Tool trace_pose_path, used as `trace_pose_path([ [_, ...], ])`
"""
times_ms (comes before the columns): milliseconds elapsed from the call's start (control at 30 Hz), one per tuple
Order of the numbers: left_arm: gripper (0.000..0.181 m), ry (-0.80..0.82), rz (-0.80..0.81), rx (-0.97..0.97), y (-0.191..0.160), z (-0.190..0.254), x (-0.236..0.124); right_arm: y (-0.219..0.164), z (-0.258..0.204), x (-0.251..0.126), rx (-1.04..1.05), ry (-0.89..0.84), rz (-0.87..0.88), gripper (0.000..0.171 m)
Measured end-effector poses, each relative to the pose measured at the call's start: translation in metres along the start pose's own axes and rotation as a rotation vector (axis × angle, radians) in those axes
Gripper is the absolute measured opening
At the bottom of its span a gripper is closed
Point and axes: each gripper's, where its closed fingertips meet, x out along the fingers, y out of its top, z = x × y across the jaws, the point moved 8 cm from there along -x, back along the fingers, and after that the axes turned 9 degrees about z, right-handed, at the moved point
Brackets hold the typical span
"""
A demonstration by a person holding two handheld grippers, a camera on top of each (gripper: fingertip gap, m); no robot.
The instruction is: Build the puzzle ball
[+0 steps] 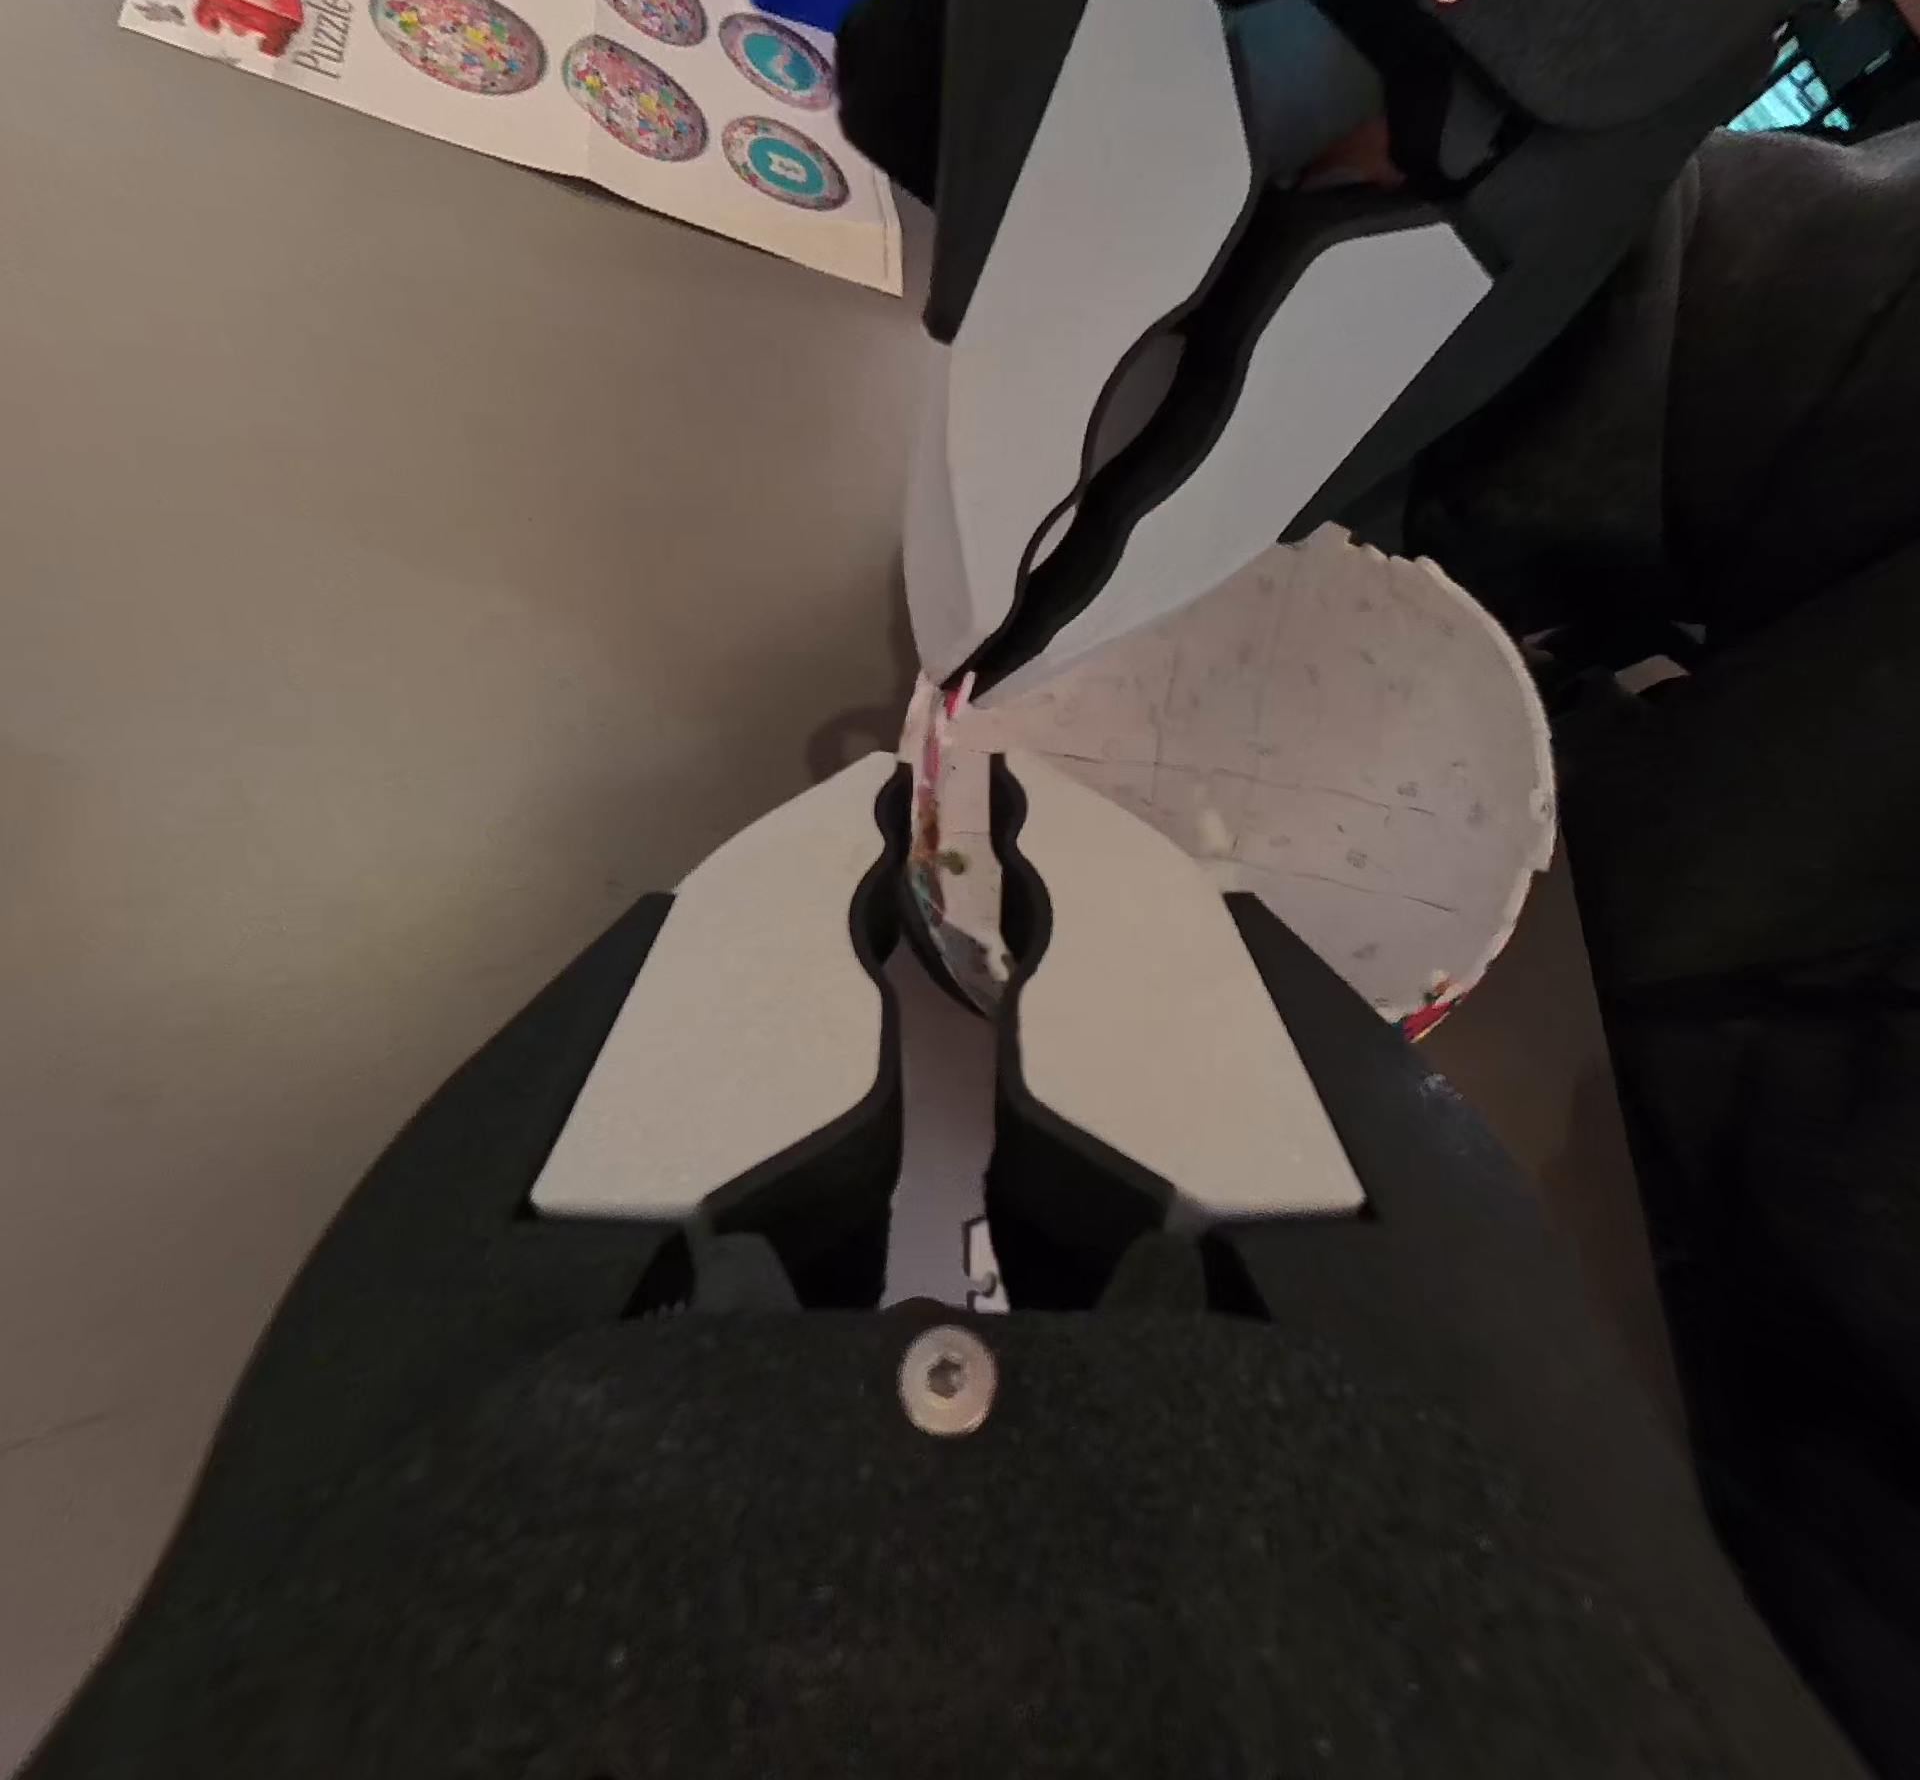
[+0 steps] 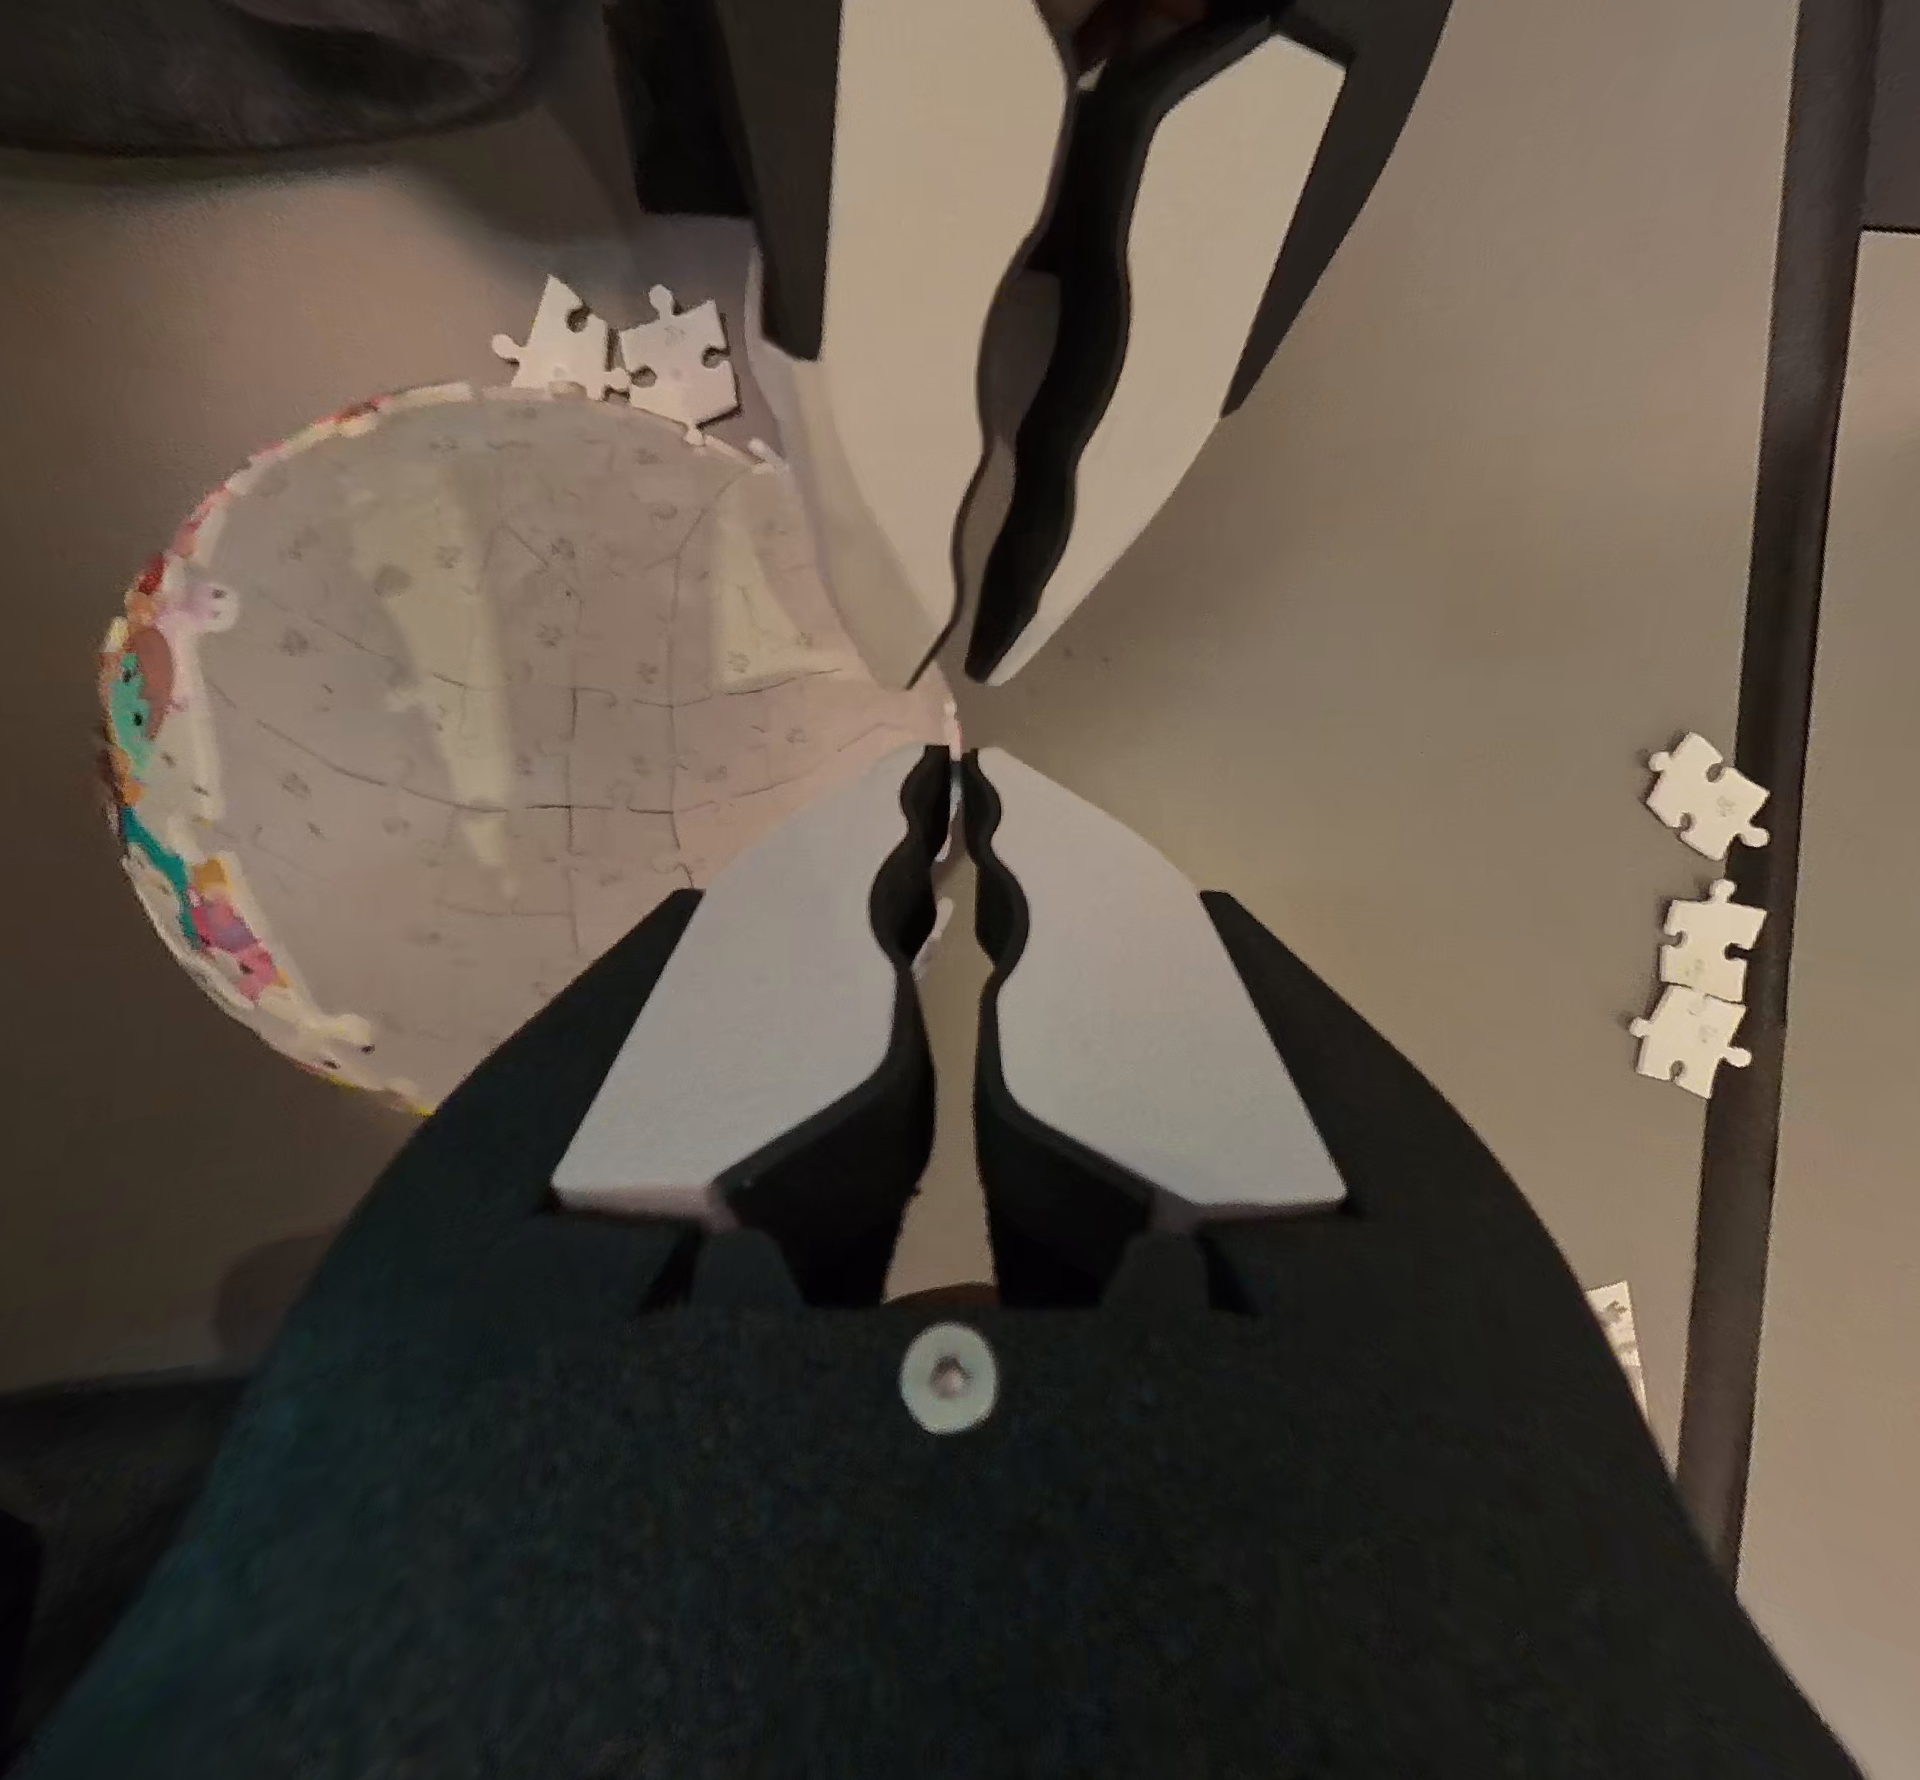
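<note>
white on its inner face and bright with printed colour outside, the half-built puzzle ball (image 1: 1351,774) is a curved shell that we hold up above the grey table (image 1: 364,691). we have our left gripper (image 1: 951,774) pinched on the shell's rim, the wall of the shell running down the narrow slot between its two fingers. our right gripper (image 2: 956,759) meets the same stretch of rim from the opposite side, fingers drawn nearly together on a thin edge there; we cannot tell whether that edge is the rim itself or a separate piece being pressed on. the tips of both grippers almost touch each other at that spot.

in the right wrist view two loose pieces (image 2: 623,354) lie white side up just beyond the shell's far rim, and three more pieces (image 2: 1704,909) sit along the table's dark edge strip (image 2: 1766,587). in the left wrist view a folded instruction sheet (image 1: 499,57) lies well away on the table.
</note>
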Motion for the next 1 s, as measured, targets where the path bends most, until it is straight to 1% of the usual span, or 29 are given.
trace_pose_path([
  [167, 0.015, 0.045, -0.068, 0.046, -0.002, 0.004, 0.007, 0.0, 0.001, 0.001, -0.003, -0.004, 0.005, 0.002],
  [267, 0.01, 0.068, -0.066, 0.068, 0.0, 0.005, 0.007, 0.0, 0.001, 0.001, -0.007, -0.003, 0.012, 0.002],
  [600, 0.002, 0.122, -0.08, 0.132, 0.002, 0.007, 0.006, -0.002, 0.001, 0.002, -0.042, 0.0, 0.017, 0.002],
  [767, 0.002, 0.119, -0.08, 0.132, 0.002, 0.007, 0.007, -0.002, 0.0, 0.002, -0.058, -0.001, 0.009, 0.002],
  [900, 0.004, 0.102, -0.058, 0.118, 0.004, 0.007, 0.003, 0.0, -0.001, -0.001, -0.094, -0.018, 0.015, 0.002],
  [967, 0.012, 0.094, -0.039, 0.104, 0.005, 0.007, -0.001, 0.0, -0.003, -0.003, -0.129, -0.026, 0.027, 0.002],
  [1000, 0.014, 0.093, -0.023, 0.1, 0.007, 0.006, -0.003, 0.0, -0.003, -0.003, -0.146, -0.03, 0.032, 0.002],
])
